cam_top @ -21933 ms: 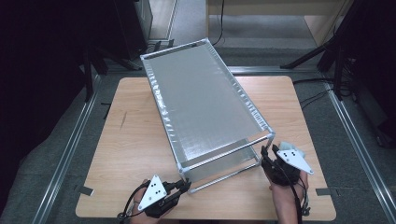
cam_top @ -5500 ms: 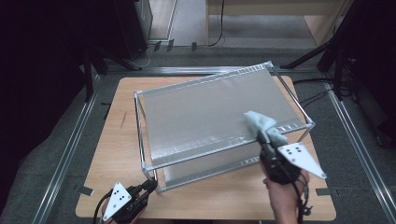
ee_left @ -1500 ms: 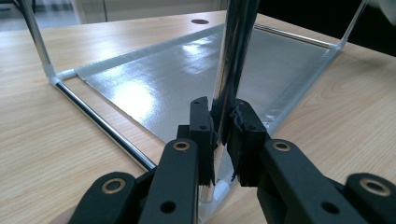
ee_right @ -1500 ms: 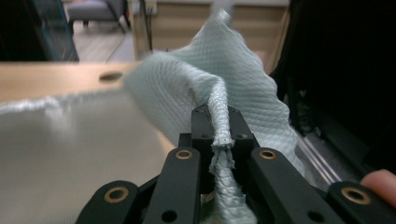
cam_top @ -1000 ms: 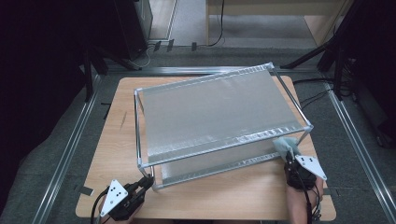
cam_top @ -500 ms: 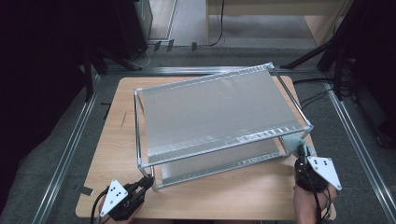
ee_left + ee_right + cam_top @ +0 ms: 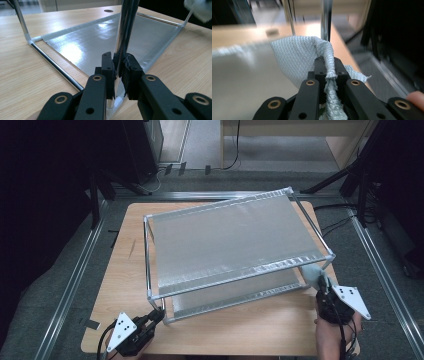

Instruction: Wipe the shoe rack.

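Motion blur smears the shelf (image 7: 249,75) behind the cloth (image 7: 297,57), perhaps its lower tier.

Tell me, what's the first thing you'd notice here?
A big shiny metal rack with two shelves sits across the middle of the wooden table. At its near right corner, the right claw pinches a pale blue cloth. At the near left corner, the left claw is clamped on one of the rack's upright legs.
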{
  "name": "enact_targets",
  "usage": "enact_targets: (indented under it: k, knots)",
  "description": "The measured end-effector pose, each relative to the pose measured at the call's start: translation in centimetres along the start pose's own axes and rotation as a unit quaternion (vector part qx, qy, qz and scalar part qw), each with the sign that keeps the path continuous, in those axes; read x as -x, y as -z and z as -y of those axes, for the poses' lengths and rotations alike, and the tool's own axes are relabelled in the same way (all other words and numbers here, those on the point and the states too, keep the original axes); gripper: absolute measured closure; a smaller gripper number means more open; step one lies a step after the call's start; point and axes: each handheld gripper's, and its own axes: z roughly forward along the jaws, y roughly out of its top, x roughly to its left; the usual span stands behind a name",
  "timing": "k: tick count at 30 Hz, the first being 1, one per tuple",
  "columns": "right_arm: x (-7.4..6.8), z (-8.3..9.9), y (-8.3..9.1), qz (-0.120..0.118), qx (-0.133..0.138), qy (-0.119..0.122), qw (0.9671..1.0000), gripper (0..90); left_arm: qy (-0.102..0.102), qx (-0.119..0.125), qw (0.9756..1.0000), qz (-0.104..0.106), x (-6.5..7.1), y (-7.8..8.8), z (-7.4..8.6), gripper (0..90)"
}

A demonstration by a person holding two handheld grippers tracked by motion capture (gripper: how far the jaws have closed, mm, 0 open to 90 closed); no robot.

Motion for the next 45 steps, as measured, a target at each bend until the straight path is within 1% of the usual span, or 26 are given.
enact_targets:
  k: [1, 3, 5, 6, 7, 9, 10, 11, 12, 14, 16, 17, 19, 21, 22, 24, 26, 27, 29, 30, 32, 33, 36, 39, 41, 45]
  knots:
    - [-0.1, -0.3, 0.3, 0.0, 0.014, 0.003, 0.9999, 86.0, -0.002, 0.0, 1.0, 0.002, 0.1, 0.0, 0.0, 81.6]
    - [-0.4, -0.2, 0.3, -0.002, 0.017, 0.009, 0.9998, 86.0, -0.005, 0.0, 1.0, 0.006, 0.3, 0.0, 0.0, 81.7]
    - [-0.8, 1.0, -0.9, -0.001, -0.011, 0.012, 0.9999, 85.9, -0.01, 0.0, 0.9999, 0.009, 0.6, 0.0, 0.0, 81.7]
    - [-1.0, 2.0, -1.7, 0.006, -0.036, 0.008, 0.9993, 85.7, -0.014, 0.0, 0.9998, 0.012, 0.7, -0.1, 0.1, 81.8]
    - [-1.1, 3.0, -2.4, -0.003, -0.062, -0.005, 0.998, 85.4, -0.017, 0.0, 0.9997, 0.015, 0.8, -0.1, 0.1, 81.8]
    - [-1.5, 4.5, -3.5, -0.04, -0.11, -0.023, 0.9928, 82.5, -0.019, 0.001, 0.9996, 0.019, 0.9, -0.1, 0.1, 81.8]
    - [-1.7, 4.7, -3.7, -0.068, -0.122, -0.028, 0.9899, 78.7, -0.019, 0.001, 0.9996, 0.021, 0.9, -0.1, 0.1, 81.7]
    - [-1.9, 4.6, -3.7, -0.094, -0.126, -0.021, 0.9873, 73.4, -0.018, 0.001, 0.9996, 0.024, 0.9, -0.1, 0.1, 81.6]
    - [-2.3, 4.3, -3.6, -0.106, -0.126, -0.008, 0.9864, 67.0, -0.017, 0.003, 0.9995, 0.027, 0.8, -0.1, 0.1, 81.2]
    - [-2.7, 3.7, -3.0, -0.099, -0.106, 0.013, 0.9893, 56.7, -0.015, 0.007, 0.9994, 0.032, 0.7, 0.0, 0.1, 79.6]
    - [-2.5, 3.3, -2.8, -0.088, -0.098, 0.01, 0.9913, 47.3, -0.016, 0.018, 0.9991, 0.035, 0.7, 0.2, 0.0, 74.2]
    - [-2.4, 3.3, -3.0, -0.081, -0.104, 0.012, 0.9912, 44.9, -0.018, 0.02, 0.999, 0.035, 0.6, 0.2, -0.1, 72.9]
    - [-2.2, 3.9, -3.7, -0.076, -0.126, 0.022, 0.9888, 42.5, -0.019, 0.026, 0.9989, 0.035, 0.7, 0.2, -0.2, 73.3]
    - [-2.0, 4.6, -4.6, -0.065, -0.145, 0.024, 0.987, 48.2, -0.026, 0.027, 0.9989, 0.028, 0.9, 0.2, -0.3, 78.1]
    - [-1.8, 4.9, -5.0, -0.059, -0.153, 0.022, 0.9862, 56.0, -0.028, 0.026, 0.999, 0.025, 0.9, 0.2, -0.3, 80.5]
    - [-1.5, 5.1, -5.3, -0.071, -0.157, 0.007, 0.985, 71.5, -0.029, 0.025, 0.9989, 0.025, 0.9, 0.2, -0.3, 80.9]
    - [-1.7, 4.8, -5.2, -0.052, -0.148, 0.021, 0.9873, 81.6, -0.031, 0.025, 0.9989, 0.023, 0.9, 0.2, -0.3, 81.0]
    - [-1.7, 4.6, -5.2, -0.04, -0.139, 0.026, 0.9891, 83.1, -0.031, 0.025, 0.9989, 0.024, 0.9, 0.2, -0.3, 81.1]
    - [-1.4, 4.3, -5.2, -0.025, -0.126, 0.022, 0.9914, 84.1, -0.032, 0.026, 0.9989, 0.024, 0.9, 0.2, -0.3, 81.3]
    - [-1.2, 4.4, -5.4, -0.024, -0.127, 0.018, 0.9914, 84.1, -0.032, 0.025, 0.9989, 0.024, 0.9, 0.2, -0.3, 81.4]
    - [-1.1, 4.8, -5.8, -0.04, -0.143, 0.01, 0.9888, 84.3, -0.032, 0.024, 0.9989, 0.025, 0.9, 0.2, -0.3, 81.6]
    - [-1.3, 5.0, -5.8, -0.044, -0.143, 0.012, 0.9887, 84.4, -0.032, 0.023, 0.9989, 0.025, 0.9, 0.3, -0.3, 81.7]
    - [-2.5, 5.1, -5.4, -0.06, -0.145, 0.019, 0.9874, 84.3, -0.031, 0.023, 0.9989, 0.026, 0.9, 0.2, -0.4, 81.7]
    - [-4.4, 5.5, -4.7, -0.077, -0.144, 0.025, 0.9863, 84.3, -0.029, 0.022, 0.999, 0.025, 0.9, 0.2, -0.4, 81.7]
    - [-5.8, 5.8, -4.2, -0.095, -0.147, 0.027, 0.9842, 84.3, -0.028, 0.022, 0.999, 0.025, 0.9, 0.2, -0.4, 81.7]
    - [-9.1, 6.2, -3.3, -0.127, -0.148, 0.057, 0.9791, 84.3, -0.028, 0.021, 0.9991, 0.022, 0.9, 0.2, -0.4, 81.8]
